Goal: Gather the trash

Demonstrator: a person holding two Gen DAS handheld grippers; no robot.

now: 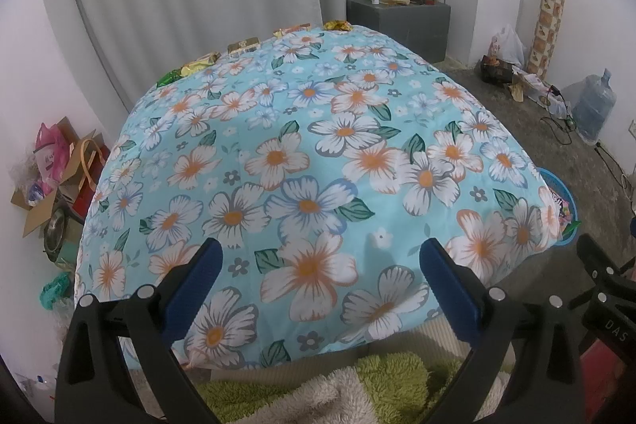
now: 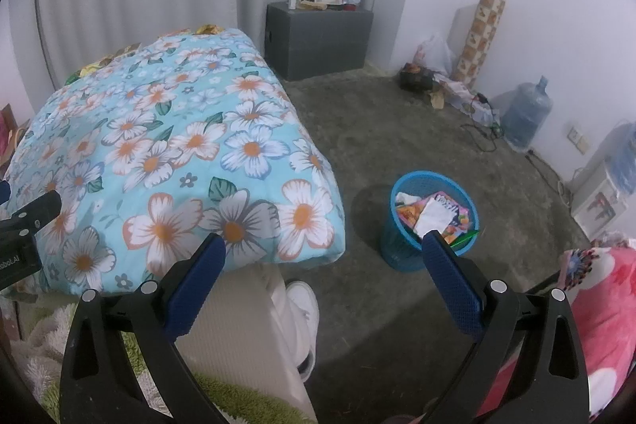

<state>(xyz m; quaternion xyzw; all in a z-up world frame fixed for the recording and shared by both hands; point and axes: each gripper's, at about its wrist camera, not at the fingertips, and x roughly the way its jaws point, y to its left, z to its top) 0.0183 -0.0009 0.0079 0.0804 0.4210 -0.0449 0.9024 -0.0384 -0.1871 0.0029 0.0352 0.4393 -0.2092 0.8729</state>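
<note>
Several shiny snack wrappers lie along the far edge of the floral blue cloth (image 1: 302, 153) that covers the table: a green one (image 1: 169, 77), gold ones (image 1: 198, 63) (image 1: 243, 45) (image 1: 337, 25) and a red-gold one (image 1: 292, 29). Some show in the right wrist view (image 2: 208, 28). A blue mesh bin (image 2: 431, 221) with wrappers stands on the floor right of the table; its rim peeks out in the left wrist view (image 1: 564, 203). My left gripper (image 1: 320, 257) is open and empty above the cloth's near edge. My right gripper (image 2: 324, 253) is open and empty, near the bin.
A grey box (image 2: 318, 38) with clutter stands by the curtain. A water jug (image 2: 526, 114), bags and cables line the right wall. Cardboard boxes and bags (image 1: 55, 181) pile left of the table. A pink blanket (image 2: 596, 304) lies at the right. A trouser leg and white shoe (image 2: 302, 304) are below.
</note>
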